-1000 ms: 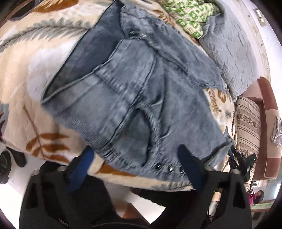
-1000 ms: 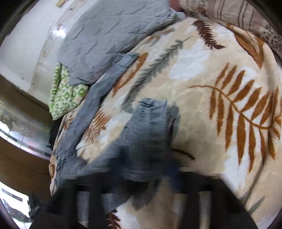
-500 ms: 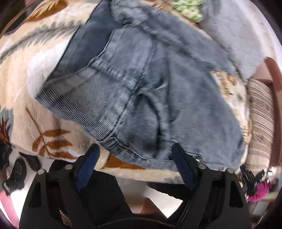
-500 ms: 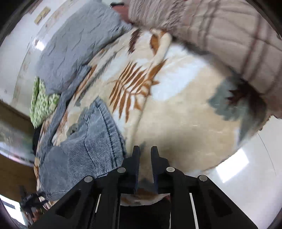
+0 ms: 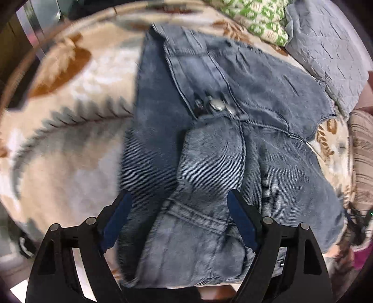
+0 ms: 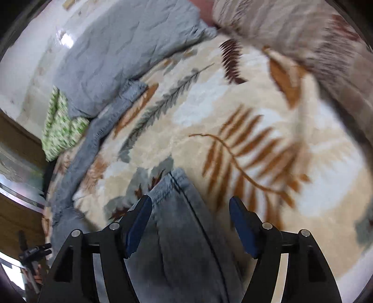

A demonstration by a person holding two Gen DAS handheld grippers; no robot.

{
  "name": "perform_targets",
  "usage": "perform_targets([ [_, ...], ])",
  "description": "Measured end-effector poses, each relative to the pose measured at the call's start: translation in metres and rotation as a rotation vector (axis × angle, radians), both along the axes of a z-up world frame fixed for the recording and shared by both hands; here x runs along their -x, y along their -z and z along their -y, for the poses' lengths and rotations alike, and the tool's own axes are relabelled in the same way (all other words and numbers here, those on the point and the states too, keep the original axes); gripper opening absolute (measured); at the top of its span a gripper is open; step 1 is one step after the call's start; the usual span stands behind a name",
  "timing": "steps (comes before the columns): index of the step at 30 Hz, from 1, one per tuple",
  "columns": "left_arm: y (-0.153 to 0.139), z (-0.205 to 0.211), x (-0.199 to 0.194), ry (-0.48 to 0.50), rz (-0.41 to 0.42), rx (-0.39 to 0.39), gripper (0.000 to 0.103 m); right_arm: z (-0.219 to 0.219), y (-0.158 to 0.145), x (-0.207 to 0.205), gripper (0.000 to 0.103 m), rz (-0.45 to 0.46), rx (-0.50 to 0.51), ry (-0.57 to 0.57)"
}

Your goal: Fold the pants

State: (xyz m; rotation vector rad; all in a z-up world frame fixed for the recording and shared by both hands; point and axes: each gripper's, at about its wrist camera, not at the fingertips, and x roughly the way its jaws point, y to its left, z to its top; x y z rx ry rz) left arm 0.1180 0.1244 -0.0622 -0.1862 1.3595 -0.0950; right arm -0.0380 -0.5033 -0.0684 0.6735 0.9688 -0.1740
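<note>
Right gripper (image 6: 190,207) reopened, jaws straddling pants (image 6: 186,233).

text: none legible | labels: none | brands: none | numbers: none

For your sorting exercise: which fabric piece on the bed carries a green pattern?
The green-and-white patterned cloth, bunched beside the plain grey quilted blanket; the denim pants are blue-grey.

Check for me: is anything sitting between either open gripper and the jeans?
Nothing visible. The left gripper hangs open directly over the jeans, and the right gripper straddles a denim leg with only fabric between its fingers.
</note>
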Motion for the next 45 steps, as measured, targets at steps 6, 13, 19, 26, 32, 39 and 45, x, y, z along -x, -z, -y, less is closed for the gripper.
perform_targets([
  [6,-0.005,0.029,0.011,0.123,0.037,-0.028,0.084,-0.041,-0.005,-0.031,0.005,-0.038,0.251,-0.204],
  [13,0.015,0.045,-0.005,0.147,0.037,-0.159,0.085,0.001,-0.018,-0.027,0.0,-0.015,0.283,-0.091],
  [19,0.014,0.045,-0.001,0.142,0.068,-0.162,0.087,0.02,0.003,-0.011,0.006,-0.036,0.182,-0.007],
  [26,0.013,0.025,0.004,0.114,0.039,-0.045,0.088,0.027,-0.006,0.004,0.059,0.051,-0.005,0.015],
  [32,0.001,0.035,0.013,0.108,0.02,0.057,0.088,0.002,0.005,-0.023,0.022,0.022,0.025,-0.039],
  [39,-0.019,0.025,0.013,0.077,0.084,0.018,0.088,-0.003,-0.042,-0.025,0.004,0.088,0.213,-0.078],
  [45,-0.017,0.008,-0.005,0.017,0.053,0.068,0.088,0.013,-0.005,-0.017,0.004,0.005,0.159,-0.032],
])
